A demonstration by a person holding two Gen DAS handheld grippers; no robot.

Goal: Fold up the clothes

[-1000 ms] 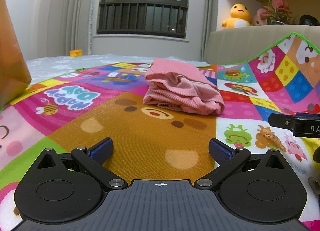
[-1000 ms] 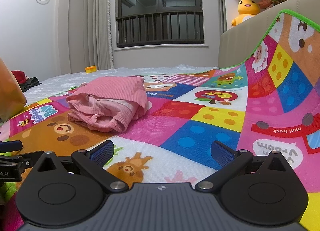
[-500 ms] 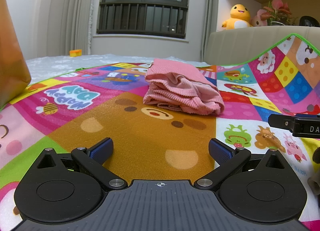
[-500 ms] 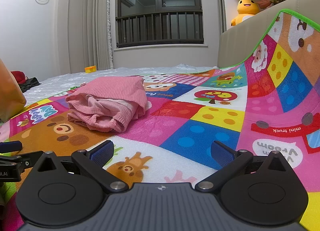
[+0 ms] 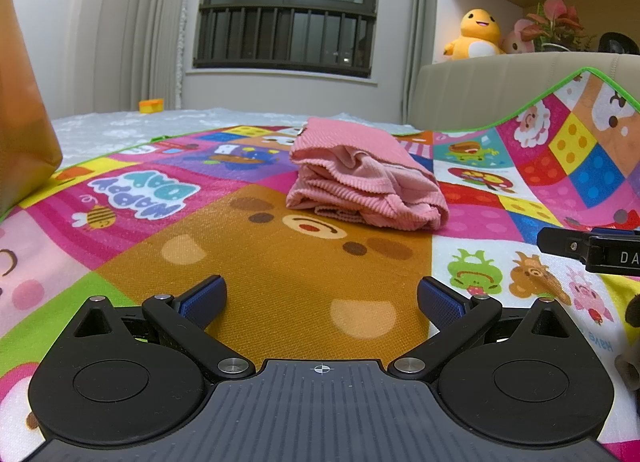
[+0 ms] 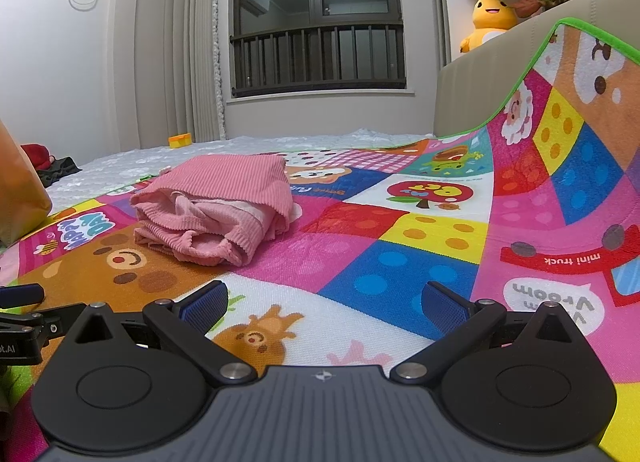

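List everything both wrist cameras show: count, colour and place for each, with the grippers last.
Garment: one, pink ribbed, folded in a bundle on the mat ahead of both grippers.
Play mat: one, multicoloured cartoon print with a green edge, spread on the bed, its right side curling up against the headboard.
Headboard: one, beige, right of the mat.
Plush toy: one, yellow, on the ledge above the headboard.
Plant: one, red-leaved, beside the plush.
Small block: one, yellow and orange, far side of the bed.
Window: one, dark frame with railing, back wall.
Left gripper: one, black with blue fingers, open, empty.
Right gripper: one, black with blue fingers, open, empty.
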